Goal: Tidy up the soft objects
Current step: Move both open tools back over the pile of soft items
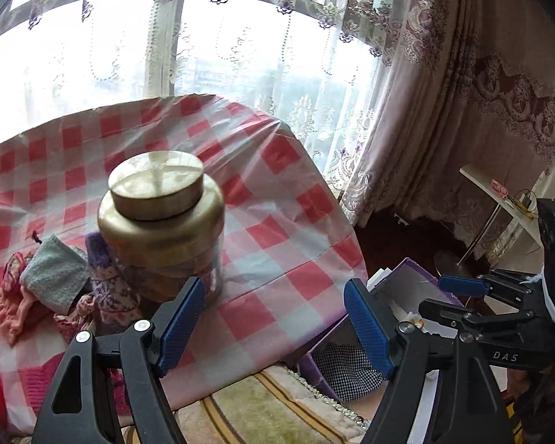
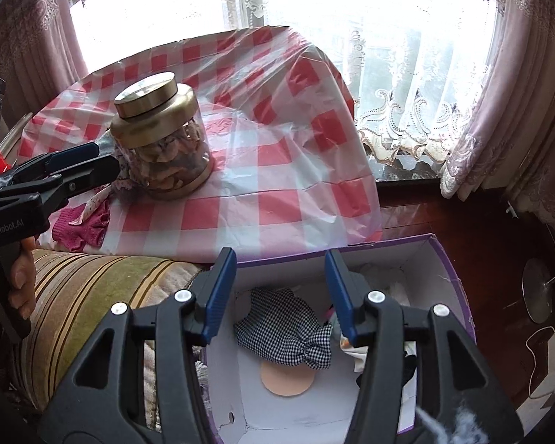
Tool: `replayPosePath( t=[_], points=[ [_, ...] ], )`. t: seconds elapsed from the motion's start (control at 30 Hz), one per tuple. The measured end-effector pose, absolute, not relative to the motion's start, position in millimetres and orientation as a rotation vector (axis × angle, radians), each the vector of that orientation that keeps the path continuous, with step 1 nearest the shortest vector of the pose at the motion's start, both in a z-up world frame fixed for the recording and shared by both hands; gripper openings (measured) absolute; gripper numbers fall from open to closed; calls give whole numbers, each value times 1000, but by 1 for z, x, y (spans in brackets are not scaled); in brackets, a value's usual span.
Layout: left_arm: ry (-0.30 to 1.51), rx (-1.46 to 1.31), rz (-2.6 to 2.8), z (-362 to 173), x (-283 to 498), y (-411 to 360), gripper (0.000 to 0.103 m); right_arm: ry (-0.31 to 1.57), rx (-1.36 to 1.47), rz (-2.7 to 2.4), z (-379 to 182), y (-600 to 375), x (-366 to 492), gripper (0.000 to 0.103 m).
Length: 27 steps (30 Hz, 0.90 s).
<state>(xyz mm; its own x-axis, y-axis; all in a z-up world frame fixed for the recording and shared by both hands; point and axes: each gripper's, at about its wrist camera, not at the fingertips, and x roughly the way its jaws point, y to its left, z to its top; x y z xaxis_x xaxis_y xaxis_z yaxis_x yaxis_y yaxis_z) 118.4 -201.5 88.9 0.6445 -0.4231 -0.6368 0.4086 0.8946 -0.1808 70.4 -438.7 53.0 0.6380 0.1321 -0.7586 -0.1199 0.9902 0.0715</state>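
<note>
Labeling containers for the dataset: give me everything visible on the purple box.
The purple box is an open-topped cardboard carton, purple outside and white inside, standing off the near edge of the checkered table, beside a striped cushion. Its inner wall looks scuffed and cracked low down. Inside lie a black-and-white checked cloth pouch, a round tan disc on the floor and more fabrics on the right. The right gripper hangs open above it, touching nothing.
</note>
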Motion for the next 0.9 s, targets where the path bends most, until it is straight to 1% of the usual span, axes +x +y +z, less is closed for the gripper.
replayPosePath(
  t=[0.33,0.67,0.77,0.9],
  points=[
    [773,-133,-359,75,127,-123,78,883,-59,241,52,-383,81,54],
    [788,-260,-101,69,151,-18,78,891,-138,350,54,-326,89,56],
    [782,-287,-28,71,163,11,78,889,-164,383,55,-308,92,57],
    [758,-322,61,79,182,46,78,873,-204,439,61,-281,96,62]
  ],
)
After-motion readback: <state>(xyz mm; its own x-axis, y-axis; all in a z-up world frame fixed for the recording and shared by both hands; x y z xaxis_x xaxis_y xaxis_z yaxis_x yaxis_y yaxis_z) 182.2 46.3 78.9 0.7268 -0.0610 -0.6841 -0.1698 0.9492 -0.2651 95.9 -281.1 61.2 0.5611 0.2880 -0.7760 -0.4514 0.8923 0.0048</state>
